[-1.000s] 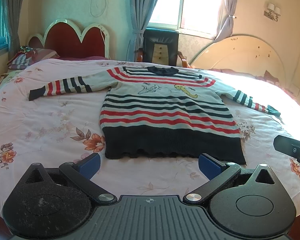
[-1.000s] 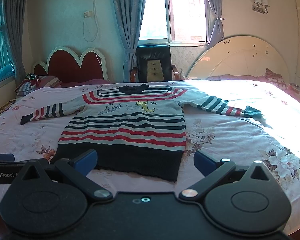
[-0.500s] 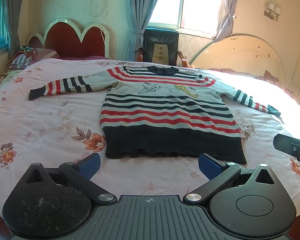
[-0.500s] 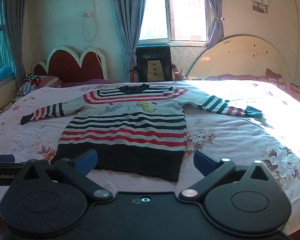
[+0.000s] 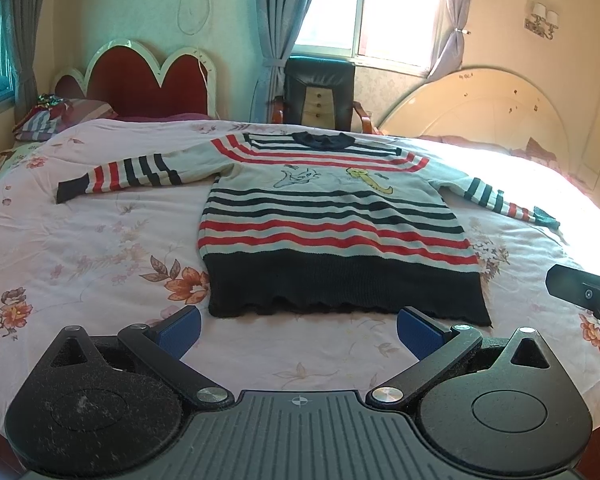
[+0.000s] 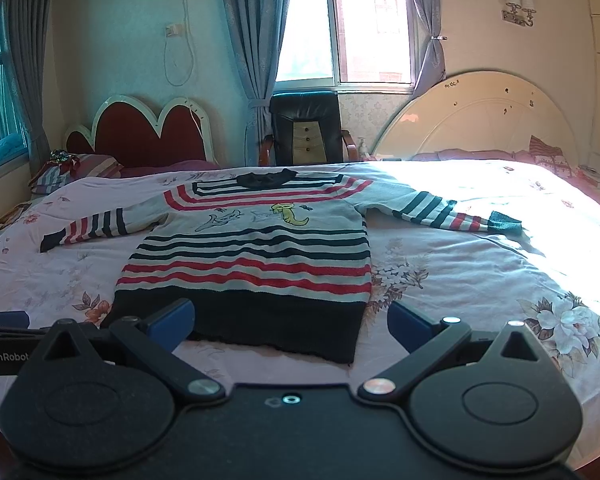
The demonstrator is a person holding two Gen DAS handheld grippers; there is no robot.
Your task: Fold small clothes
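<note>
Currently the striped sweater (image 5: 332, 216) lies flat on the floral bedspread (image 5: 80, 248) — front up, both sleeves spread outward, dark hem nearest the cameras. Left gripper (image 5: 298, 330) and right gripper (image 6: 290, 322) hover just short of the hem — fingers spread wide, holding nothing.

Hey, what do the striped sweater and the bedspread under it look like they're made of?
Striped sweater: looks like knitted yarn, matte, with ribbed texture showing in its dark, wavy hem. Bedspread: seems a thin woven fabric, perhaps cotton, smooth with fine creases and a printed floral pattern.
</note>
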